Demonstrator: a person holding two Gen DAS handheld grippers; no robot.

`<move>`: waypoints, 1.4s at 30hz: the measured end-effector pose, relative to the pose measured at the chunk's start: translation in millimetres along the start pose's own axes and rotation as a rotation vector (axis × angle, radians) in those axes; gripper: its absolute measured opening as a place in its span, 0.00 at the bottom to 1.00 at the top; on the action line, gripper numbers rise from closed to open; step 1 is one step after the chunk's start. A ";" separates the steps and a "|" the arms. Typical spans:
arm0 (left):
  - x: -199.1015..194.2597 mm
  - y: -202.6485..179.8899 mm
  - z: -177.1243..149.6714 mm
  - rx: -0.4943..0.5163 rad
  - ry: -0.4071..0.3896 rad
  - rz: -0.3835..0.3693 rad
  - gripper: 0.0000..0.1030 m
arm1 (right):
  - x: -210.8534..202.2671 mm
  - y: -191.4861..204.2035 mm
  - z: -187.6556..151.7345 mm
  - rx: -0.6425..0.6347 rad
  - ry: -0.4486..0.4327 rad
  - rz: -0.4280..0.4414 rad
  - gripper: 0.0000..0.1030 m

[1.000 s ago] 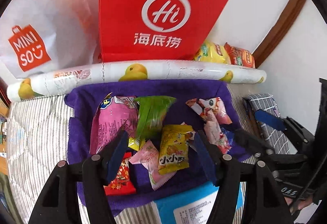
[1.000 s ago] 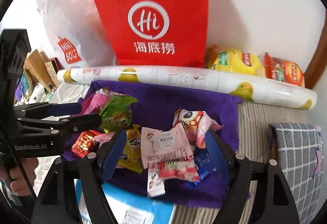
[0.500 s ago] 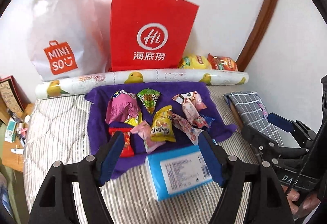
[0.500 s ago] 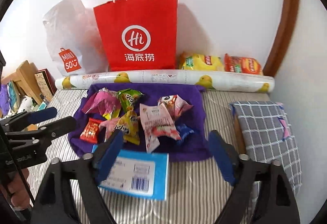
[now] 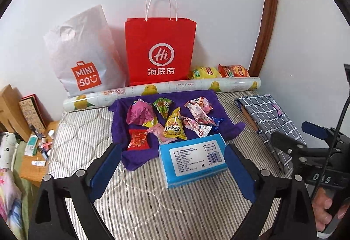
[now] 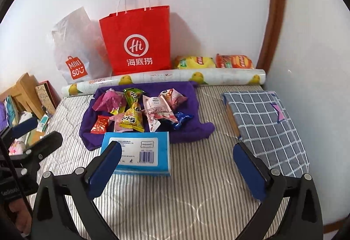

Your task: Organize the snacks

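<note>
Your left gripper (image 5: 172,165) hangs over the striped mattress (image 5: 153,207), its jaws opening wide with nothing gripped between them; the blue box (image 5: 193,159) sits framed in the gap but untouched. Your right gripper (image 6: 177,165) is likewise opening, jaws spread wide and empty, above bare mattress just right of the blue box.

Taking the blue box as reference: the snacks (image 6: 135,108) lie in a loose heap directly behind it, on the purple cloth (image 6: 190,128) whose near edge the box overlaps. Behind the cloth runs a duck-printed roll (image 6: 218,76). Beyond the roll, against the wall, stand a red paper bag (image 6: 137,43) and a white plastic bag (image 6: 74,49), with two chip packets (image 6: 214,61) to the right. A checked cushion (image 6: 266,126) lies well right of the box.
</note>
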State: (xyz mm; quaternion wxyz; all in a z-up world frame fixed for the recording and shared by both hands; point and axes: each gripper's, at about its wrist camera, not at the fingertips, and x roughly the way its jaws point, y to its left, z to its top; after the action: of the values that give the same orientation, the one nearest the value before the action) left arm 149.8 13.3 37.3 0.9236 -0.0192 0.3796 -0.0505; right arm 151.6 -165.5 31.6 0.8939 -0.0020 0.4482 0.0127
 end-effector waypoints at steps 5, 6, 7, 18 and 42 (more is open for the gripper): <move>-11.5 -6.8 -4.7 -0.001 -0.005 -0.007 0.93 | -16.6 -3.1 -6.0 0.005 -0.019 0.005 0.98; -14.1 -8.4 -5.0 0.003 -0.010 -0.002 0.93 | -20.3 -3.6 -7.3 0.003 -0.025 0.005 0.98; -16.2 -9.8 -5.5 0.005 -0.013 0.005 0.93 | -21.8 -4.4 -7.7 0.004 -0.028 0.006 0.98; -27.0 -16.4 -6.4 0.004 -0.024 0.006 0.93 | -32.0 -6.9 -16.3 0.001 -0.034 0.011 0.98; -31.9 -14.9 -6.6 -0.001 -0.024 0.009 0.93 | -37.9 -5.0 -19.2 0.000 -0.039 0.020 0.98</move>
State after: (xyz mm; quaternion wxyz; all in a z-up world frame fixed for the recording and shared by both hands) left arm 121.4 2.0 56.1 0.9283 -0.0188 0.3685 -0.0460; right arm 113.6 -171.6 50.4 0.9022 0.0031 0.4307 0.0218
